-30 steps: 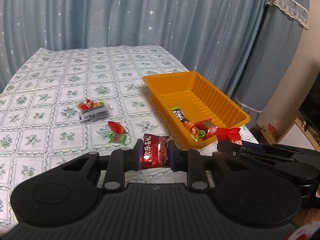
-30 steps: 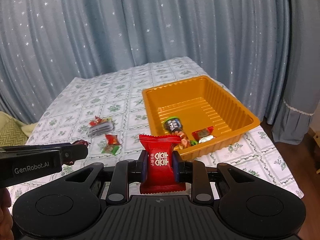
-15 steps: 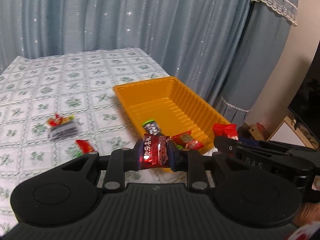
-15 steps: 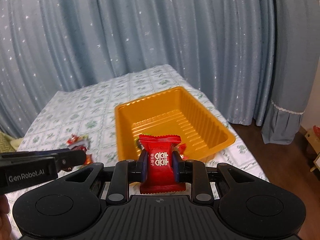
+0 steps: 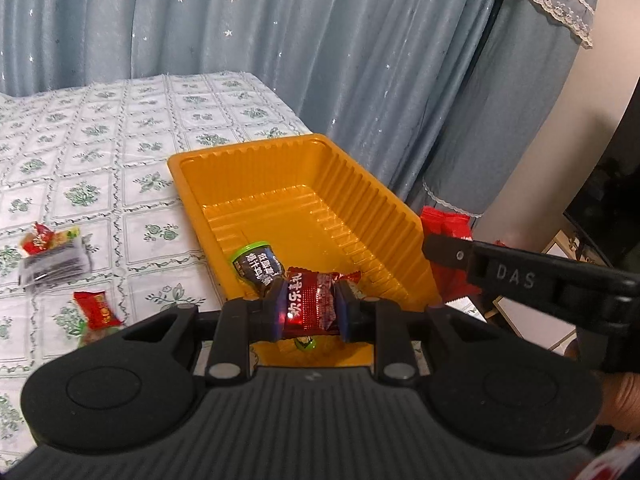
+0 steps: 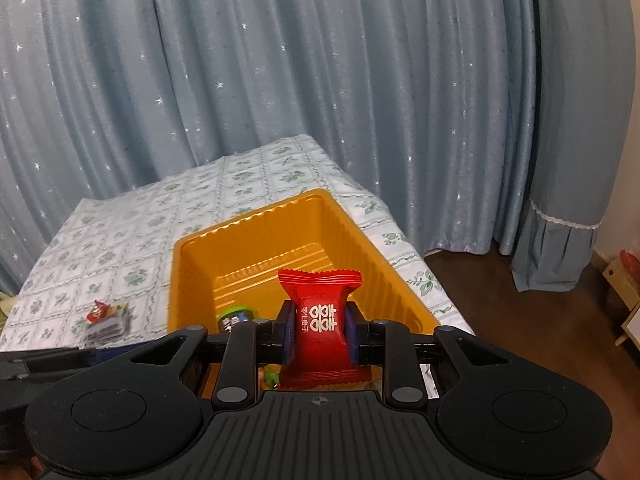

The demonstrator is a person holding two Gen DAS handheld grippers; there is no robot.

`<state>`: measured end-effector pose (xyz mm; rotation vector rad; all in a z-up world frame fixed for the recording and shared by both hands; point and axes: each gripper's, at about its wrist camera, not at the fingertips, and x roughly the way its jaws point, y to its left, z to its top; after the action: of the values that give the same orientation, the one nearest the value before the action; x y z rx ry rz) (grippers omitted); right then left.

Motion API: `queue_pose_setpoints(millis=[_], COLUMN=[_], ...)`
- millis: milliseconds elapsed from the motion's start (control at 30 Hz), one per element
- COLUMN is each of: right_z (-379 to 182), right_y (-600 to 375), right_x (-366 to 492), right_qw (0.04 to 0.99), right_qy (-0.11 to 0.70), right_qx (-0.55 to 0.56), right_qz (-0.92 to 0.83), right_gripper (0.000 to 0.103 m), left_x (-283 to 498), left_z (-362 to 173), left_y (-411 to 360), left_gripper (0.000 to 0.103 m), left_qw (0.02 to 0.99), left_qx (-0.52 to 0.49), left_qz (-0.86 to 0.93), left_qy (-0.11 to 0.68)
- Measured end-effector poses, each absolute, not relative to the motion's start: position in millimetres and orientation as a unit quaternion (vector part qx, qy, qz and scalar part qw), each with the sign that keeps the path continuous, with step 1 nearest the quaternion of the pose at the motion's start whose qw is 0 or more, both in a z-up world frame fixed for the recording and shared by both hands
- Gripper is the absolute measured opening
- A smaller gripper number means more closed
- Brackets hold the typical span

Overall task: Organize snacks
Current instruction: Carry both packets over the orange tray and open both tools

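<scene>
Both hands have swung across the flowered tablecloth (image 5: 120, 120) over the last second, so the orange tray (image 5: 372, 196), which sat off to one side a moment ago, now lies directly ahead of and beneath both grippers; that looks like the carry nearly done and the drop about to come. The tray is thin moulded plastic, glossy, rectangular, with ribbed walls and a stepped floor, and already holds a green-capped dark packet (image 5: 256, 266) at its near end. The right gripper (image 6: 319, 332) is clamped on a bright red pillow packet (image 6: 320, 320) with crimped, saw-toothed ends, held upright over the tray. The left gripper (image 5: 308, 306) pinches a darker red foil candy (image 5: 310, 300), crinkled and shiny, above the tray's near end. A few small wrappers (image 5: 96, 308) wait loose on the cloth, well apart from the tray.
</scene>
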<state>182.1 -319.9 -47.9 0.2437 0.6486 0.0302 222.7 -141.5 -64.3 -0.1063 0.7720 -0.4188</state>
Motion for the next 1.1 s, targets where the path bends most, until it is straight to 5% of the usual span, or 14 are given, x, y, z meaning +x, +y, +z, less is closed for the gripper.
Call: queue_pose_setpoints(millis=[233, 300, 1000, 1067, 1100], right_z=[-52, -53, -62, -64, -64], right_y=[-324, -324, -302, -303, -304], right_x=[194, 197, 214, 218, 218], right_qw=[0.939, 0.939, 0.93, 0.926, 0.926], right_qy=[0.321, 0.32, 0.336, 0.338, 0.334], right_qx=[0.122, 0.122, 0.142, 0.159, 0.166], right_qz=[0.015, 0.016, 0.047, 0.054, 0.053], right_gripper=[0.026, 0.026, 0.026, 0.034, 0.056], left_x=[238, 241, 216, 213, 212], left_z=[-75, -75, -70, -70, -70], left_y=[-148, -145, -88, -84, -83], left_gripper=[0.023, 0.036, 0.05, 0.055, 0.057], left_qw=[0.903, 0.904, 0.919, 0.919, 0.92], left_qx=[-0.041, -0.047, -0.076, -0.076, -0.075], left_qz=[-0.201, -0.198, -0.14, -0.138, -0.136], left_qy=[0.378, 0.376, 0.36, 0.361, 0.36])
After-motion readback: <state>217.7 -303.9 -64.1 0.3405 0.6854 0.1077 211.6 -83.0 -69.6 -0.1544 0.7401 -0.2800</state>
